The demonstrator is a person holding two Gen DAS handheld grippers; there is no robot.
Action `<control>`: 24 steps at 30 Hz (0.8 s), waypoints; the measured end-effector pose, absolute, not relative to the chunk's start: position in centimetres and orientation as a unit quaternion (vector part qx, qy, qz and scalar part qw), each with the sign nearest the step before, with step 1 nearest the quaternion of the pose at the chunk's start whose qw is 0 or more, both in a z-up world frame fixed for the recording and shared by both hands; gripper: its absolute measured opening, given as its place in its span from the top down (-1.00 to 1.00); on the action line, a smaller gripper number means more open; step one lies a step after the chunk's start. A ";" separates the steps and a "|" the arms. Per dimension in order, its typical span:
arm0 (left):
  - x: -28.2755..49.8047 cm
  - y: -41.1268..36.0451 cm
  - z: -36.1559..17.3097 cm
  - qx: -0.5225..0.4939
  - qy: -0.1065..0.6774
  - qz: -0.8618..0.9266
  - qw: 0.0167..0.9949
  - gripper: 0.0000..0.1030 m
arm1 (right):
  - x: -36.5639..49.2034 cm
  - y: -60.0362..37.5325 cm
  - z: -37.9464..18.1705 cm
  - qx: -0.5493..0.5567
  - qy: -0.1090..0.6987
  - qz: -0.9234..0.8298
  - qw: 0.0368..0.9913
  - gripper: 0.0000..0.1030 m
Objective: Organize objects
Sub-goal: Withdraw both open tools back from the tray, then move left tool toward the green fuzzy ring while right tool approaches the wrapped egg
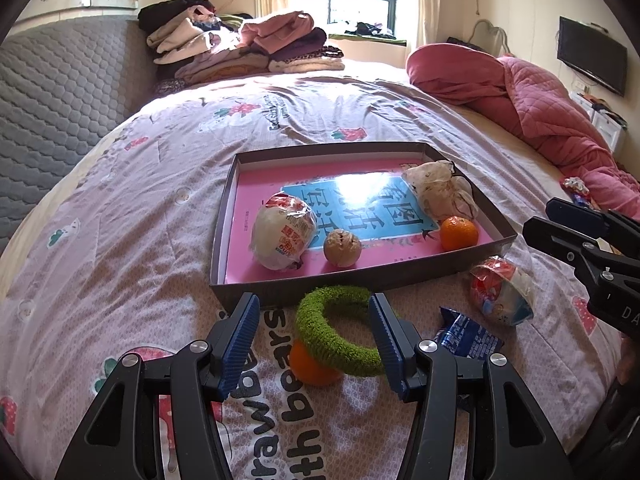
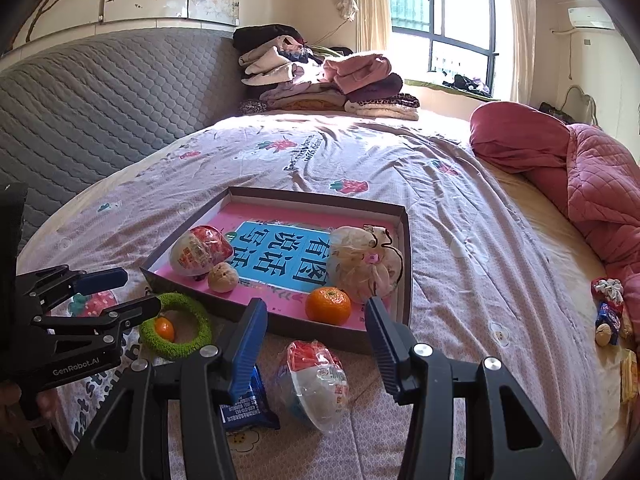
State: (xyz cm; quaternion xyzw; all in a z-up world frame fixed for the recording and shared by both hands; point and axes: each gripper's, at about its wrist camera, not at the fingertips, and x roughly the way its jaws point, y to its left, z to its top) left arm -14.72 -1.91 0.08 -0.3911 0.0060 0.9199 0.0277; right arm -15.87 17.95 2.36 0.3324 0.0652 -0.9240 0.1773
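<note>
A shallow cardboard tray (image 1: pixel 224 216) (image 2: pixel 404 264) with a pink and blue liner lies on the bed. In it are a wrapped bun (image 1: pixel 282 236) (image 2: pixel 200 250), a walnut (image 1: pixel 342 248) (image 2: pixel 223 277), an orange (image 1: pixel 459 233) (image 2: pixel 328 305) and a cloth pouch (image 1: pixel 440 188) (image 2: pixel 362 264). In front of the tray, a green fuzzy ring (image 1: pixel 336 328) (image 2: pixel 176 326) rests over a small orange (image 1: pixel 314 366) (image 2: pixel 165 329). My left gripper (image 1: pixel 314 344) (image 2: pixel 120 292) is open around the ring. My right gripper (image 2: pixel 316 344) (image 1: pixel 540 220) is open above a wrapped bun (image 2: pixel 318 380) (image 1: pixel 502 290) and a blue packet (image 2: pixel 248 404) (image 1: pixel 468 336).
Folded clothes (image 1: pixel 244 44) are piled at the far end of the bed by a grey quilted headboard (image 1: pixel 60 92). A pink quilt (image 1: pixel 540 100) lies bunched at the right. Small snacks (image 2: pixel 610 312) lie near the bed's right edge.
</note>
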 end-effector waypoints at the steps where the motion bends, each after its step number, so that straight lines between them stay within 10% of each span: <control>1: -14.7 -1.9 0.0 -0.392 0.006 0.920 0.028 -0.13 | -15.8 17.9 2.3 0.333 0.066 -0.924 0.177 0.02; 24: -13.7 -1.8 -0.8 -0.402 0.014 0.915 0.026 -0.13 | -14.6 18.2 1.1 0.346 0.071 -0.919 0.176 0.01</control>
